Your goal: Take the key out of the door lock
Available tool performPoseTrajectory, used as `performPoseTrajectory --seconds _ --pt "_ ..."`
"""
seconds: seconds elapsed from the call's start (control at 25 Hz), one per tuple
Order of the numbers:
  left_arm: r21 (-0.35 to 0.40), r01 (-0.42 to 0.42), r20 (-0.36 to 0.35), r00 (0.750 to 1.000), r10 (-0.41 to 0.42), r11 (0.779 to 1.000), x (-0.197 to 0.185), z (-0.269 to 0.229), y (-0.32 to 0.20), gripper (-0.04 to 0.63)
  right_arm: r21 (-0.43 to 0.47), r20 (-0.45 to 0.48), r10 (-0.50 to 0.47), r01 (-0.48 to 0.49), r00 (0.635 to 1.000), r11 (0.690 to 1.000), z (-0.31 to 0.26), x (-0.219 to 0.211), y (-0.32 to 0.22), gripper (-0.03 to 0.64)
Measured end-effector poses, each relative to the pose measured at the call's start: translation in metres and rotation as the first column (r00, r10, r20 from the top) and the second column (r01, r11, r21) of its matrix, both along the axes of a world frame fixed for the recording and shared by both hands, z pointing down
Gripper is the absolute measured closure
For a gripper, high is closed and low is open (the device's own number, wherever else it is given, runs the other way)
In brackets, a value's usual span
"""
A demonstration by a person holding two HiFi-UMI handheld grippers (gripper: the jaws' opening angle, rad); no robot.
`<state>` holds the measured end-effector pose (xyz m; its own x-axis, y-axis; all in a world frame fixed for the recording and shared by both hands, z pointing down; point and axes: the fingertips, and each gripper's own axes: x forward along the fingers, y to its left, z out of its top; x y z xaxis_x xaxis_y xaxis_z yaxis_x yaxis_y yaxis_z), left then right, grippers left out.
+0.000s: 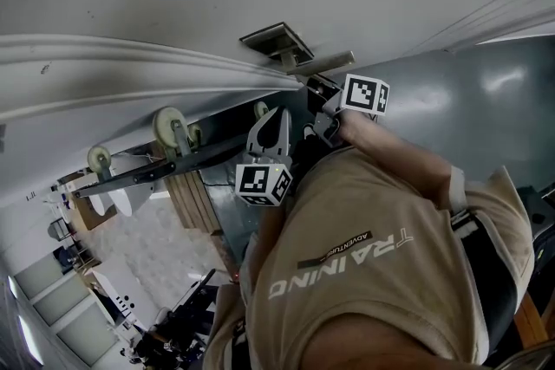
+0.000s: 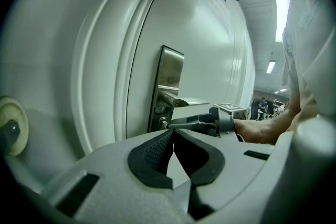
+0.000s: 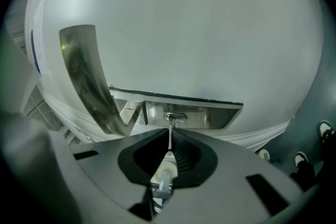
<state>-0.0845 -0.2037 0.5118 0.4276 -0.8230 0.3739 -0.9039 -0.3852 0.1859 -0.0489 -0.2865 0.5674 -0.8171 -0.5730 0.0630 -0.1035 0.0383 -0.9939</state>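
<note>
Two grippers, only one at work. Nearest, the left gripper (image 2: pixel 172 134): jaws pressed together on nothing, held just short of the door (image 3: pixel 199 34) and beside the other one, probably parked there to keep out of the way yet ready to steady the door if needed. Next, the right gripper (image 3: pixel 169 136): jaws pinching the key (image 3: pixel 169 124) by its flat sides, lined up straight with the shaft, seemingly for pulling straight out along the lock's own axis and not sideways. Key seated in the lock (image 3: pixel 175 117), with only a short bare part showing between jaw tips and keyhole. Around the keyhole, a shiny metal plate (image 3: pixel 215 115), flat, with nothing to catch on. Just beside it, the door handle (image 3: pixel 86 76), sticking out from the plate toward the gripper and passing near its side: the one edge to mind, so little room for swinging that way. Straight back, more room, but limited by the person's own arm and body (image 1: pixel 373 273) close behind. Farthest, plain white door surface.
</note>
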Motion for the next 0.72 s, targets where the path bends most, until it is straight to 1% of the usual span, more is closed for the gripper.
performPoseTrajectory --seconds 0.16,0.28,0.48,0.6,0.72 --pt "-0.010 0.032 0.010 0.999 -0.032 0.999 -0.009 0.002 0.007 0.586 0.006 0.000 -0.008 0.008 1.000 1.000 0.000 0.002 0.006 0.598" --pt "-0.020 0.054 -0.001 0.999 -0.054 0.998 -0.011 0.003 0.012 0.586 0.012 0.005 -0.009 0.009 1.000 1.000 0.000 0.003 0.005 0.598" --pt "-0.036 0.059 -0.010 0.998 -0.060 0.998 -0.009 0.009 0.025 0.586 -0.017 0.012 0.016 -0.016 1.000 1.000 0.001 0.004 0.009 0.598" --pt "-0.029 0.061 -0.009 0.998 -0.061 0.998 -0.010 0.010 0.026 0.586 -0.024 0.030 0.019 -0.018 0.999 1.000 -0.001 0.003 0.013 0.598" --pt "-0.016 0.060 -0.014 0.998 -0.060 0.998 -0.008 0.006 0.030 0.586 -0.030 0.025 0.003 -0.002 1.000 1.000 0.000 0.006 0.025 0.598"
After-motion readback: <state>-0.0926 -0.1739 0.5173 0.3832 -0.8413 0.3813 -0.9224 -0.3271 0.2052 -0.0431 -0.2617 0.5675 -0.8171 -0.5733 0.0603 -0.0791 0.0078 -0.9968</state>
